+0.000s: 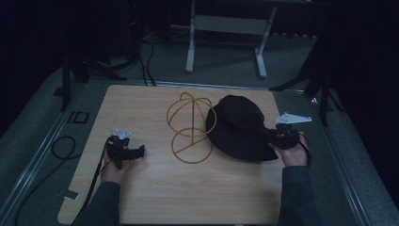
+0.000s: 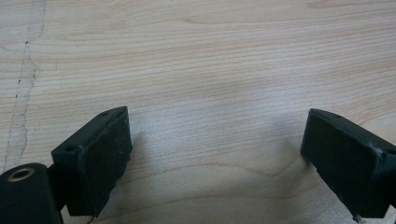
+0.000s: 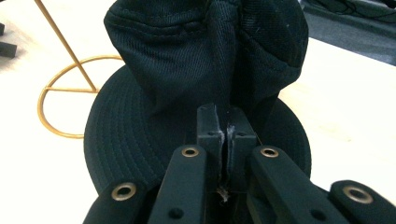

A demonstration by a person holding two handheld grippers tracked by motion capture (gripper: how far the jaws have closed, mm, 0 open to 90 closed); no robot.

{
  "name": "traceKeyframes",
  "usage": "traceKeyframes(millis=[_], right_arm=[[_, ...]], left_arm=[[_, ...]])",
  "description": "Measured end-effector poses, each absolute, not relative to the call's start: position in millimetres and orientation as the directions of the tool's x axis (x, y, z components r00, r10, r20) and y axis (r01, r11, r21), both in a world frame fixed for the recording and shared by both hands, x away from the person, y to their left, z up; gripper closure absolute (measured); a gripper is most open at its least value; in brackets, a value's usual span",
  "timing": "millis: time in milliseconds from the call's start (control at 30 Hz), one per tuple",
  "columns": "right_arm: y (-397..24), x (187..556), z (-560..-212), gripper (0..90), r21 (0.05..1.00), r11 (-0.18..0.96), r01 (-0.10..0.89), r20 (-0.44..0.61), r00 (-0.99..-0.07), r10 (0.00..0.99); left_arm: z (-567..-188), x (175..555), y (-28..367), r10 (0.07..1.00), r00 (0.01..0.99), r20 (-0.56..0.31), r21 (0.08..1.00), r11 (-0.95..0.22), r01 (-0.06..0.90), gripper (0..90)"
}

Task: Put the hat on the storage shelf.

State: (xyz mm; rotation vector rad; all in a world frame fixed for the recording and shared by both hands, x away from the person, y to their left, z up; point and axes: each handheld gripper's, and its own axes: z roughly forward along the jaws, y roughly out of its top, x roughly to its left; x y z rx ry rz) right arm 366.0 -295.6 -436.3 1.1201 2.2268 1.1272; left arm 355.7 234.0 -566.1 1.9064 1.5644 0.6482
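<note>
1. The table [image 1: 155, 197] fills the frame's middle.
2. The wire stand [image 1: 188, 127] sits at its centre.
3. The hat [image 1: 240, 127] lies just right of the stand, touching it.
4. The left gripper [image 1: 134, 153] sits at lower left, the right gripper [image 1: 273, 136] at the hat's right edge.

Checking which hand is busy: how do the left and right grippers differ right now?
The left gripper is open, jaws wide apart over bare table; the right gripper is shut on the black hat, pinching its fabric. The left is apart from the hat; the right touches it. Both are hand-held.
</note>
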Motion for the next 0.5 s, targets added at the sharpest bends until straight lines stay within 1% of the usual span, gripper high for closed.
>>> traceKeyframes(millis=[500], right_arm=[[-302.4,366.6,-424.1,87.5,0.821,0.328,0.467,0.002,-0.577,0.816]], left_arm=[[-566.1,355.7,234.0,0.981,0.193,0.006,0.702,-0.141,0.698,9.0]])
